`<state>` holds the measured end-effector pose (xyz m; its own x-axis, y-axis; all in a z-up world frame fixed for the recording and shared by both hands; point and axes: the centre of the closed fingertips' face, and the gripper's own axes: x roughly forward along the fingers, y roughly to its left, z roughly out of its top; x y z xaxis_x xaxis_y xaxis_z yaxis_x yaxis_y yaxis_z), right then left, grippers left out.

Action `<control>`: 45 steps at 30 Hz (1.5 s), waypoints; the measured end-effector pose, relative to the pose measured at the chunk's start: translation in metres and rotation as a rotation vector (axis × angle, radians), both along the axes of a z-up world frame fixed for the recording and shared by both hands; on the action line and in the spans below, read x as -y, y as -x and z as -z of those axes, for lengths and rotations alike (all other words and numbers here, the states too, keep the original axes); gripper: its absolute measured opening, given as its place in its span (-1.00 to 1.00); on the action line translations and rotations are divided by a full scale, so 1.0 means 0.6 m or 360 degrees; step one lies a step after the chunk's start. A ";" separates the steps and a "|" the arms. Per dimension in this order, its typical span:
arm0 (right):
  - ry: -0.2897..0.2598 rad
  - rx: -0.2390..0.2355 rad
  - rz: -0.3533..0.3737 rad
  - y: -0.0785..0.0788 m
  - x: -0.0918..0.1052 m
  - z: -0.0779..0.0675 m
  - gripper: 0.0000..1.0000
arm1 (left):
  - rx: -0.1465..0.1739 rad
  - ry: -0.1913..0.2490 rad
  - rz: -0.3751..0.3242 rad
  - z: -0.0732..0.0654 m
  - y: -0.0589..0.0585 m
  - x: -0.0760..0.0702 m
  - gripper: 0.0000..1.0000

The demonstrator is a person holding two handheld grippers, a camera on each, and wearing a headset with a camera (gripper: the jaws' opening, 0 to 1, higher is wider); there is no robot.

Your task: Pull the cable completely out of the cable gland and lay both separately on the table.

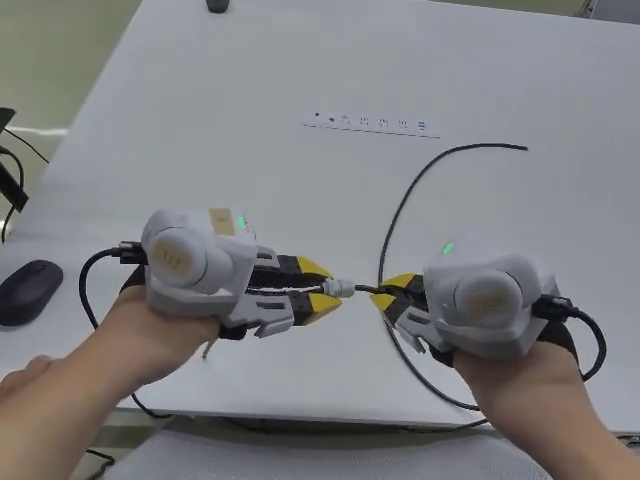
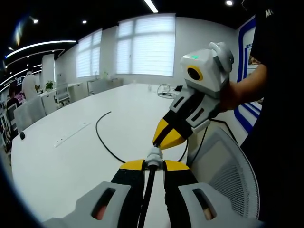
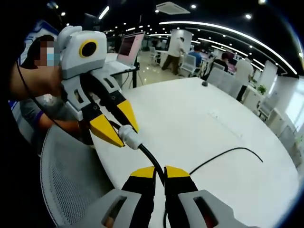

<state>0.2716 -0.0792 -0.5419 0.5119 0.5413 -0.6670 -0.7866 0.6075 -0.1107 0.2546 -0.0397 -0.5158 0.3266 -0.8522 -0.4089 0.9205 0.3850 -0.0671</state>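
Head view: the cable gland (image 1: 343,288) sits pinched at the jaw tips of the left gripper (image 1: 333,288), held above the near edge of the table (image 1: 250,100). The black cable (image 1: 400,210) still runs into the gland. Just beside the gland, the right gripper (image 1: 385,293) is pressed together on the cable, tip to tip with the left one. Beyond the right gripper the cable curves away over the tabletop. A computer mouse (image 1: 28,290) lies well out past the left gripper's rear. A mesh chair (image 2: 218,161) sits below both grippers in the left gripper view.
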 end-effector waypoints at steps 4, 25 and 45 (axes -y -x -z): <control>-0.0027 -0.0023 0.0040 -0.002 0.006 0.004 -0.99 | 0.0003 0.0002 -0.0005 -0.001 0.000 -0.002 -0.70; -0.0214 -0.0359 0.0398 -0.012 0.089 0.070 -0.98 | 0.0002 0.0003 -0.0033 0.002 0.007 0.007 -0.70; 0.0031 0.0046 0.0117 -0.019 0.079 0.018 -0.60 | -0.0022 -0.0028 -0.0041 0.010 0.001 -0.001 -0.70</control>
